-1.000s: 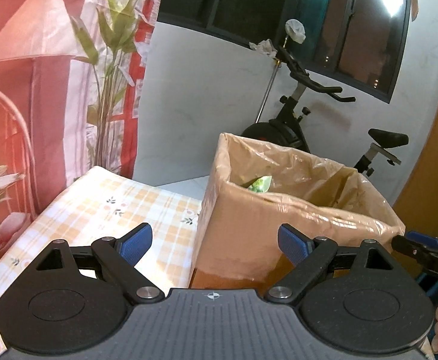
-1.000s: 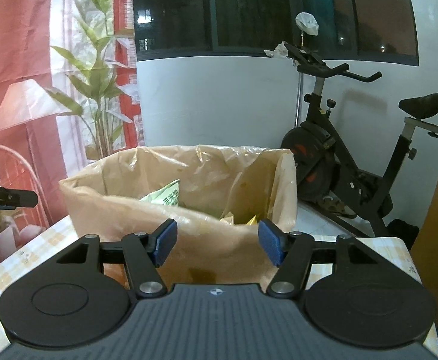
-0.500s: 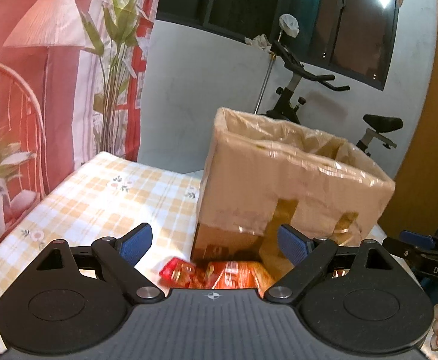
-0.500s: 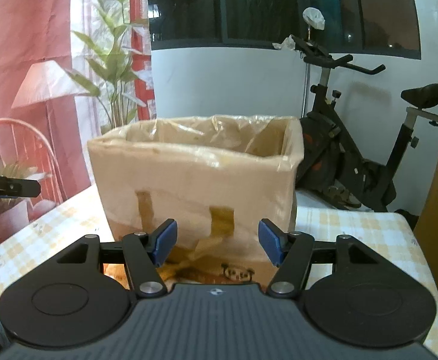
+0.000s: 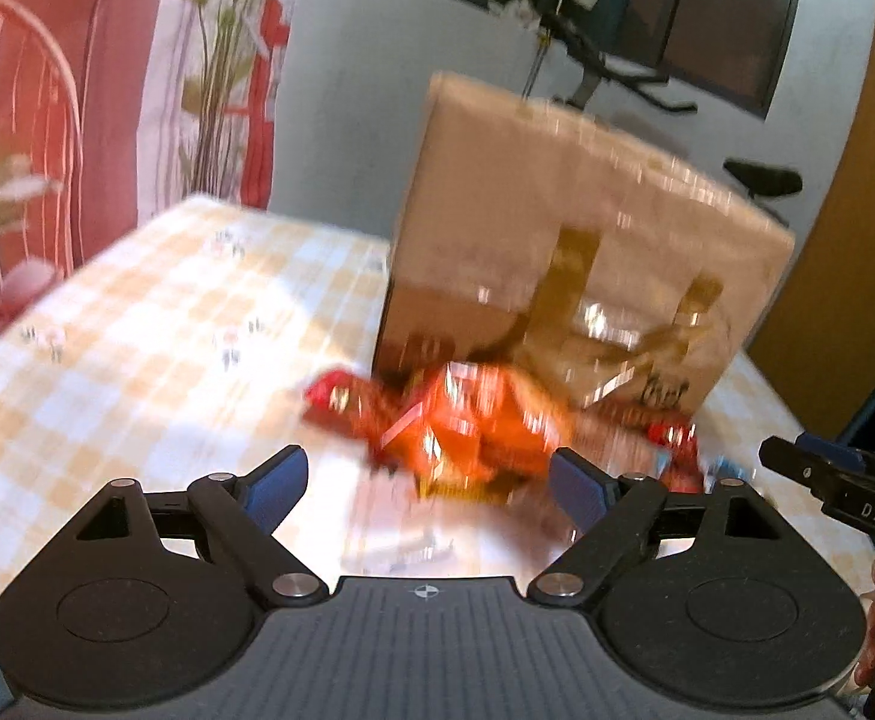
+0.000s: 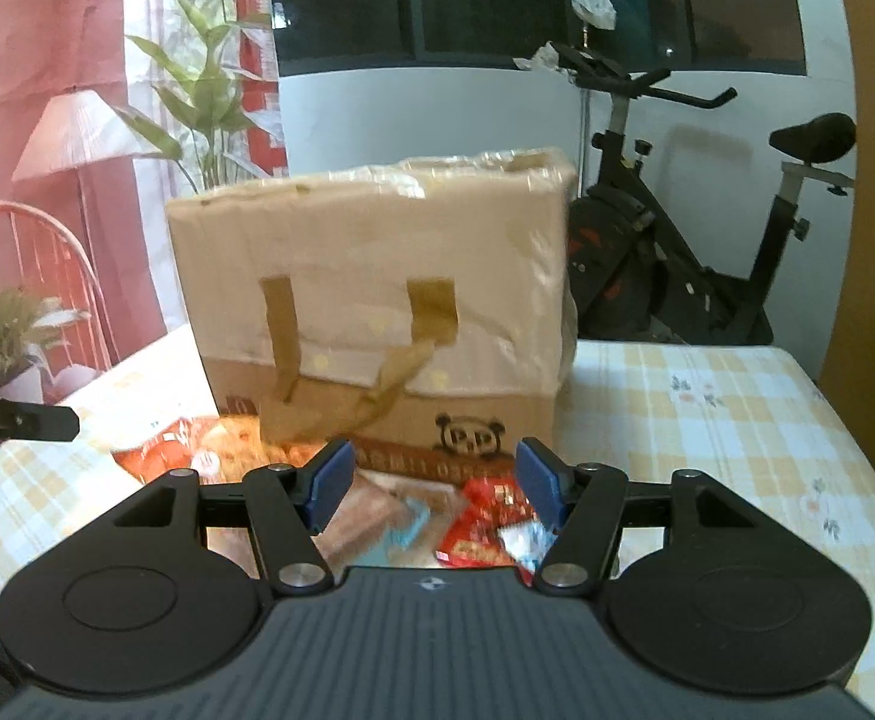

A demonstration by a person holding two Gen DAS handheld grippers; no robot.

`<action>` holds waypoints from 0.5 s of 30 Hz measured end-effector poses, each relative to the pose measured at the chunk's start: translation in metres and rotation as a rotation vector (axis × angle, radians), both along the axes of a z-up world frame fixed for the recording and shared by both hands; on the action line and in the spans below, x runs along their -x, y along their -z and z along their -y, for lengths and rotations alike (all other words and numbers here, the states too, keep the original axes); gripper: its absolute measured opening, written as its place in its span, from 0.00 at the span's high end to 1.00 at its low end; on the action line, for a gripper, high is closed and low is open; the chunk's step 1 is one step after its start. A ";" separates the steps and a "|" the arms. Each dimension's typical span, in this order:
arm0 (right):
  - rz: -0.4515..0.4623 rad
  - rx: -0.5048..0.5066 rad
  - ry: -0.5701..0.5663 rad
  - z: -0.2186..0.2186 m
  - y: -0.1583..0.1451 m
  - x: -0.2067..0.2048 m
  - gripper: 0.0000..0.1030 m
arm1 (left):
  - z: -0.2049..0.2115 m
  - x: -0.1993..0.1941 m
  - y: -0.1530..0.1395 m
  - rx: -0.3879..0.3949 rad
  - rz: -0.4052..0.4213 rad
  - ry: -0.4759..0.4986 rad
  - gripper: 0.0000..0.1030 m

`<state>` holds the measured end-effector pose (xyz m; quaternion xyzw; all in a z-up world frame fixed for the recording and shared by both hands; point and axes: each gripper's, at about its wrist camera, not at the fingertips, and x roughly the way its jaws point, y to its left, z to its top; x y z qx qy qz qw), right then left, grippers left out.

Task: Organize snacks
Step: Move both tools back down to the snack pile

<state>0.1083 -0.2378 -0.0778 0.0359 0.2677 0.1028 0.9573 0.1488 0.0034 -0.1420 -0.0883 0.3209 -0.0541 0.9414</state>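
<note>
While snack packets (image 5: 467, 426) blur, both hand-held grippers seemingly gape empty.

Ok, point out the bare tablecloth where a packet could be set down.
Bare checked tablecloth lies right of the cardboard box, toward the exercise bike; another stretch lies left of the box. Crowded: the snack packets in front of the box, ahead of both open grippers.

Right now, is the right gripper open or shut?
Open. The right gripper has its blue pads spread wide apart with nothing between them; the box and snack packets show through the gap.
</note>
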 end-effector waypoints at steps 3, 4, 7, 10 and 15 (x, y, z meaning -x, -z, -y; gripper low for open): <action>-0.020 -0.012 0.014 -0.003 0.014 0.009 0.38 | 0.002 0.000 0.012 -0.003 -0.046 0.018 0.15; -0.031 -0.007 0.014 -0.005 0.019 0.012 0.39 | 0.004 -0.001 0.016 -0.006 -0.063 0.024 0.15; -0.055 0.022 0.005 -0.009 0.032 0.018 0.39 | 0.010 -0.002 0.027 -0.019 -0.112 0.043 0.15; -0.072 0.022 0.010 -0.008 0.040 0.019 0.39 | 0.013 -0.001 0.041 -0.014 -0.164 0.054 0.15; -0.085 0.017 0.032 -0.006 0.048 0.020 0.39 | 0.024 0.000 0.058 -0.049 -0.211 0.081 0.15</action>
